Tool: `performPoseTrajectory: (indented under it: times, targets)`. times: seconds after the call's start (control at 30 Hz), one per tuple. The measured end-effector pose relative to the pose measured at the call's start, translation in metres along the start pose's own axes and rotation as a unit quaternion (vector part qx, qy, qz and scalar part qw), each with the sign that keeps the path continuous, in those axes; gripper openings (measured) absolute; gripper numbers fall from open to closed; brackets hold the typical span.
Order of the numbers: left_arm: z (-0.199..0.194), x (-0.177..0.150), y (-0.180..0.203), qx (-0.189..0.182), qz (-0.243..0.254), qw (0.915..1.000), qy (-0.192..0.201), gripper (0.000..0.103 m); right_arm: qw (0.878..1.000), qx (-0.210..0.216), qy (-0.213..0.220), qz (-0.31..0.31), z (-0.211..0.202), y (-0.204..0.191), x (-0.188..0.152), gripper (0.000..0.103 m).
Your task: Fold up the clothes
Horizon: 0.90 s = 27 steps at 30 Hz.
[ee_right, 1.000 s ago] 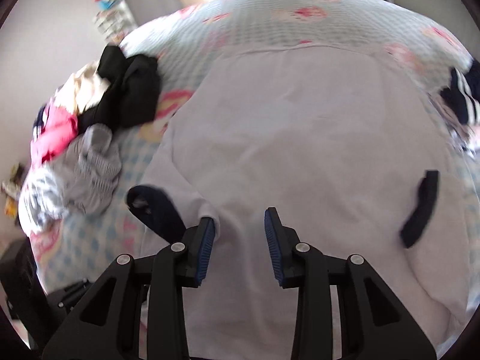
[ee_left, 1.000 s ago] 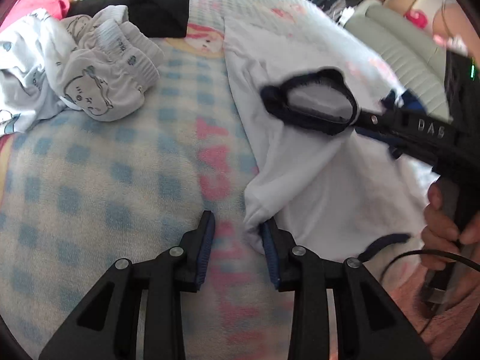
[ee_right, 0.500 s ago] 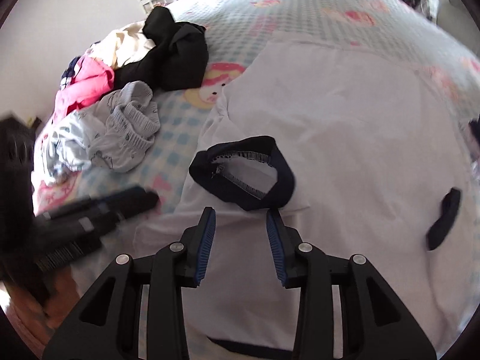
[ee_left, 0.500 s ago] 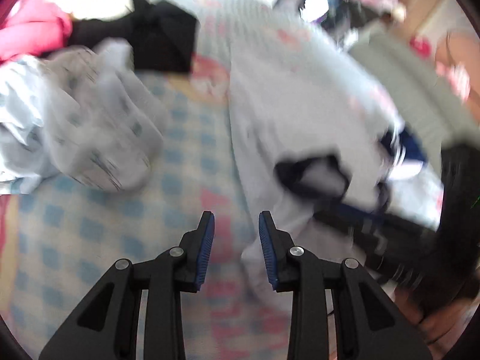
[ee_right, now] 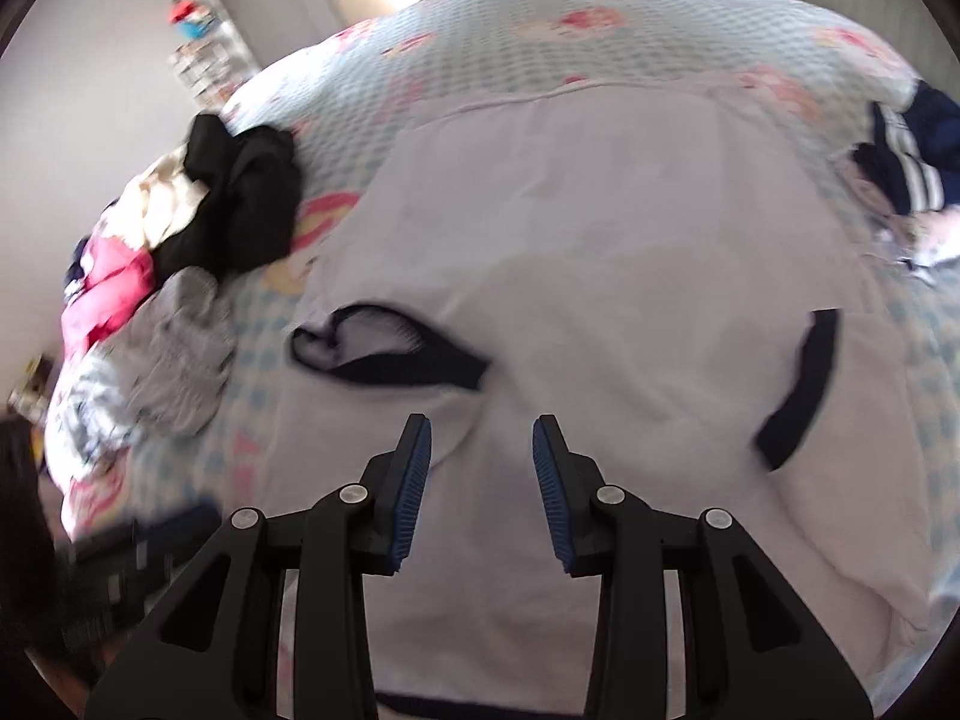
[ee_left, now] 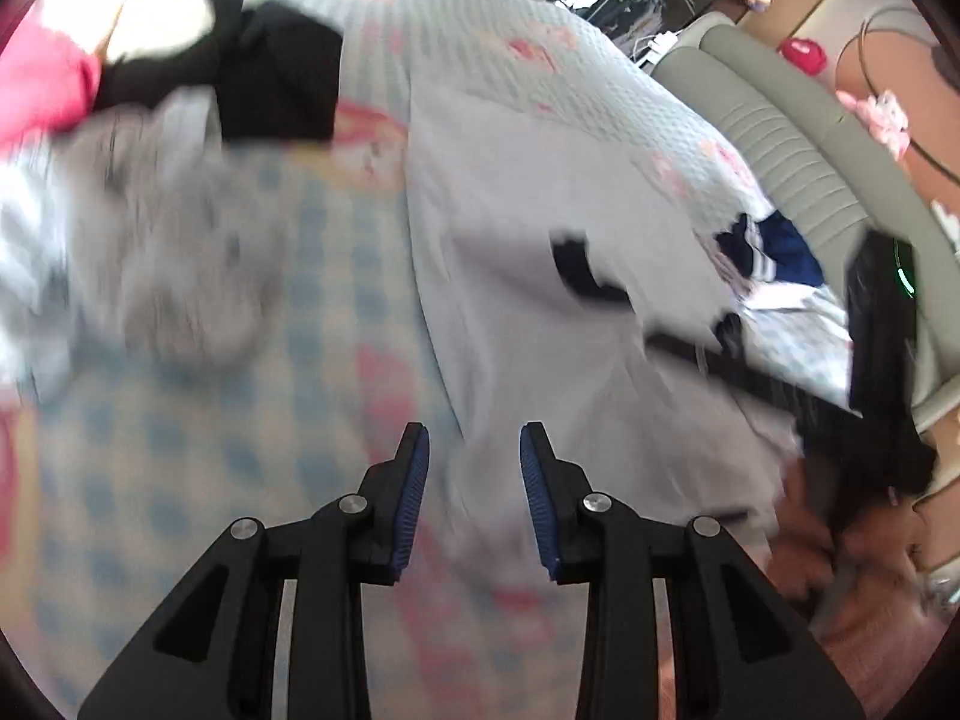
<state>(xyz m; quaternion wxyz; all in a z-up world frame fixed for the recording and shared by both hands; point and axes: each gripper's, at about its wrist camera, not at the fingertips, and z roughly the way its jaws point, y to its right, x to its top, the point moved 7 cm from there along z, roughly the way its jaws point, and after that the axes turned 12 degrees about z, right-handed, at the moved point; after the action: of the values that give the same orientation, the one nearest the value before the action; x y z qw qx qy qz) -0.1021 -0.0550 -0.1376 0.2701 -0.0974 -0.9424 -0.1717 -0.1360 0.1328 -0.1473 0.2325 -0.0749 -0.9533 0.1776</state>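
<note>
Above the white shirt (ee_right: 600,252), both grippers (ee_left: 474,480) (ee_right: 480,474) gape half-open, empty.

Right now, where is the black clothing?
In the right wrist view the black garment lies bunched at the left on the checked bedspread, between the pink garment and the white T-shirt.

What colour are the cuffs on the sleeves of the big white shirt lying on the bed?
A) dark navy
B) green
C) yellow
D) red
A: in the right wrist view the white shirt lies spread on the bed, and both the left sleeve cuff and the right sleeve cuff are a dark navy band, almost black.
</note>
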Motion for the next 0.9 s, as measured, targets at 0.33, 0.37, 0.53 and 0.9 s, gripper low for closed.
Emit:
performPoseTrajectory:
  times: [0.33,0.37,0.53,0.9]
  targets:
    - [0.069,0.07,-0.011,0.067,0.048,0.9963,-0.023,0.033,0.998,-0.014,-0.054,-0.024,0.034,-0.003,-0.014,0.036]
    - [0.07,0.072,-0.016,0.076,0.03,0.9963,-0.025,0.033,0.998,-0.012,-0.057,-0.021,0.035,0.0,-0.016,0.036]
    - [0.028,0.067,0.004,0.076,0.043,0.9951,0.046,0.034,0.998,0.001,-0.052,-0.021,0.024,0.002,-0.015,0.036]
    - [0.055,0.074,0.0,0.044,0.003,0.9987,0.027,0.034,0.999,0.01,-0.031,-0.016,0.03,-0.02,0.038,0.036]
